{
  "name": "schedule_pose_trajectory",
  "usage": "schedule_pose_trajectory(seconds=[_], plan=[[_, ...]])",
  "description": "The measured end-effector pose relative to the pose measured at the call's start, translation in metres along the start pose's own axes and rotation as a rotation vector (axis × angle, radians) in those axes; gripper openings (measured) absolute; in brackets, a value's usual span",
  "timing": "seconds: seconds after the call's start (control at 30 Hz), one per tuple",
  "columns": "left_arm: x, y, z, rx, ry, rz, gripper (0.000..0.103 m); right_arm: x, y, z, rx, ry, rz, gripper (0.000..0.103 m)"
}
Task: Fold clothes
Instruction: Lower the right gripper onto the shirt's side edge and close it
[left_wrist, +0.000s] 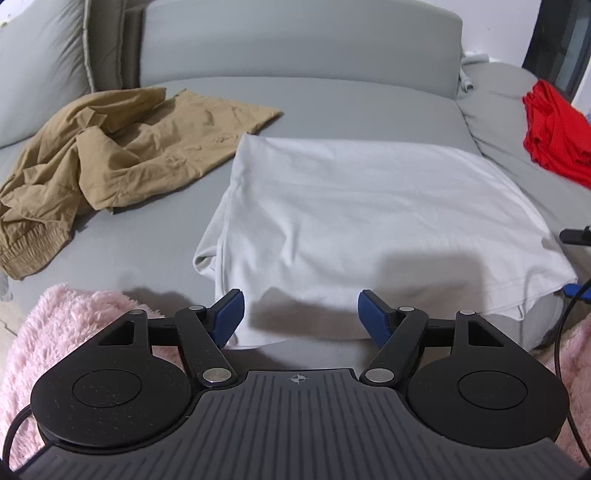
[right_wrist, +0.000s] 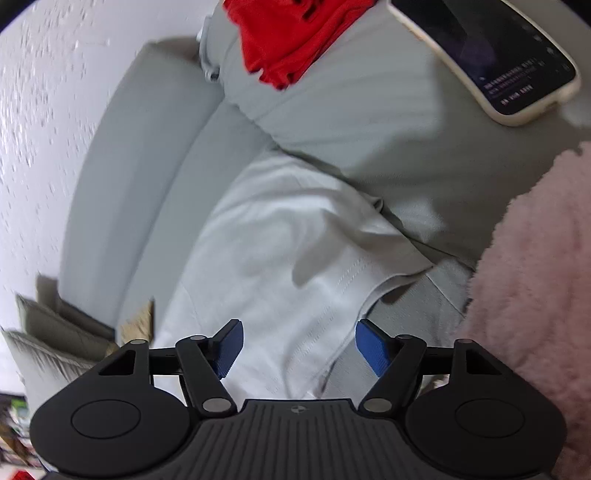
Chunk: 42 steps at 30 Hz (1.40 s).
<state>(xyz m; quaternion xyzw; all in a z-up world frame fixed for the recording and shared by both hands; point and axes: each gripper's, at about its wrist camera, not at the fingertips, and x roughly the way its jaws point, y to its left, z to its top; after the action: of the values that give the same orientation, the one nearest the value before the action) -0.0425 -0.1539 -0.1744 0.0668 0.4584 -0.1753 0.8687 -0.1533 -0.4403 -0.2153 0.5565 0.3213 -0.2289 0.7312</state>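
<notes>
Blue-padded and spread wide, our left gripper (left_wrist: 301, 315) and right gripper (right_wrist: 298, 347) both hang empty over the near edge of the white garment (left_wrist: 369, 206), lying partly folded on the grey sofa (left_wrist: 295, 96). We should pinch matching hem corners, lift evenly, and keep clear of the tan clothes (left_wrist: 110, 155) and the phone (right_wrist: 491, 55)

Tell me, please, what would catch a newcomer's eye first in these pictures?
Probably the white folded garment lying mid-sofa, just ahead of the open left tool. Next, the crumpled tan clothing heaped to its left, and the bright red garment on the sofa arm at far right.
</notes>
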Motion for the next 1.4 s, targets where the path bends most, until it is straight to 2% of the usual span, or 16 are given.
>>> schedule_pose_trajectory(seconds=[0.17, 0.23, 0.4, 0.8, 0.9, 1.0, 1.2, 1.4], plan=[[0.001, 0.008, 0.001, -0.054, 0.010, -0.021, 0.073, 0.014, -0.013, -0.005, 0.089, -0.016, -0.034, 0.062], [0.002, 0.008, 0.001, -0.059, 0.011, -0.024, 0.073, 0.019, -0.022, -0.008, 0.135, -0.027, -0.019, 0.061], [0.004, 0.008, 0.001, -0.062, 0.016, -0.010, 0.073, 0.025, -0.038, -0.004, 0.198, -0.110, 0.080, 0.056], [0.009, 0.000, 0.000, -0.032, 0.030, 0.012, 0.073, 0.047, -0.039, 0.011, 0.178, -0.089, 0.124, 0.056], [0.009, 0.001, 0.000, -0.033, 0.031, 0.016, 0.073, 0.045, -0.040, 0.009, 0.175, -0.106, 0.131, 0.056], [0.009, 0.002, 0.000, -0.040, 0.033, 0.019, 0.073, 0.046, -0.034, 0.009, 0.115, -0.154, 0.111, 0.055], [0.010, 0.005, 0.000, -0.058, 0.036, 0.017, 0.073, 0.049, -0.029, 0.006, 0.026, -0.193, 0.072, 0.044], [0.009, 0.008, 0.001, -0.077, 0.036, 0.006, 0.073, 0.049, -0.028, 0.008, -0.057, -0.194, 0.067, 0.023]])
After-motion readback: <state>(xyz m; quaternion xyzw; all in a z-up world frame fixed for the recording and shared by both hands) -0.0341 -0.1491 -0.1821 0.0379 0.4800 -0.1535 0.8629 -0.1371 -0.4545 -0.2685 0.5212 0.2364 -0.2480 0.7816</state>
